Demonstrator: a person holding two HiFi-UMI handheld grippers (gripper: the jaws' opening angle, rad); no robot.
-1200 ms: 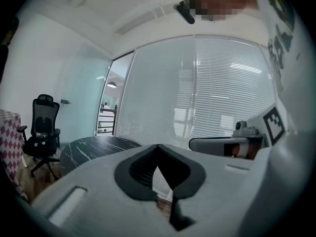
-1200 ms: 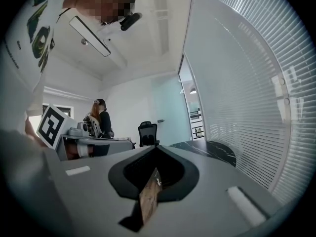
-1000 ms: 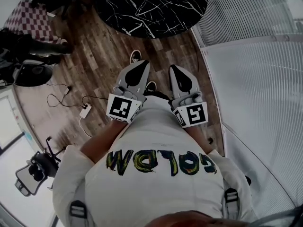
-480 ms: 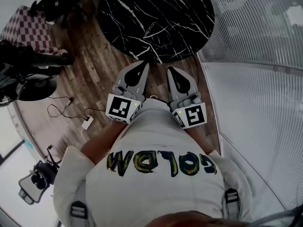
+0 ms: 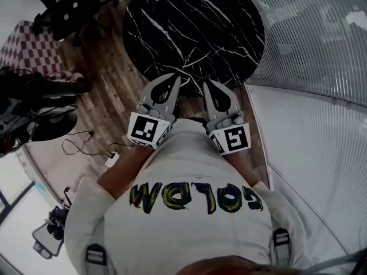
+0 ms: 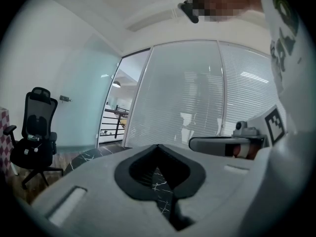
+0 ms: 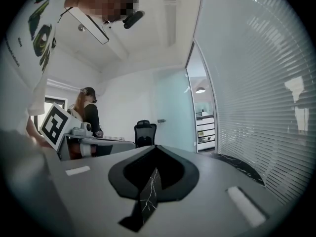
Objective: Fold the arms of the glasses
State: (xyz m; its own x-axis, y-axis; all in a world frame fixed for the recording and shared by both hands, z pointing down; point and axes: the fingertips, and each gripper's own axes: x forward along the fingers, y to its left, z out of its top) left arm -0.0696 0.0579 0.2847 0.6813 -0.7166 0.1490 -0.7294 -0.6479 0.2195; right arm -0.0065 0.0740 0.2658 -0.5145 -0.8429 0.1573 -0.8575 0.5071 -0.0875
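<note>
Left gripper (image 5: 175,77): lower centre of the head view, held level in front of the person's chest. Jaws pressed together, nothing between them.

Right gripper (image 5: 207,83): just beside the left one, held the same way. Jaws fully together, also empty.

Round black marble table (image 5: 195,22): upper centre. A second ago it was cut off by the top edge. Now most of it shows, and both pairs of gripper tips reach over its near rim.

Wooden floor (image 5: 109,90), cable (image 5: 86,145) and office chair (image 5: 63,4): left side, all slid down and leftward as the person walked forward.

Glass wall with blinds (image 5: 309,39): right side.

Glasses: not seen in any view, and none on the part of the table in sight.

Judgement: this is the approach only. Folding has not begun, and the glasses have to be found first.
</note>
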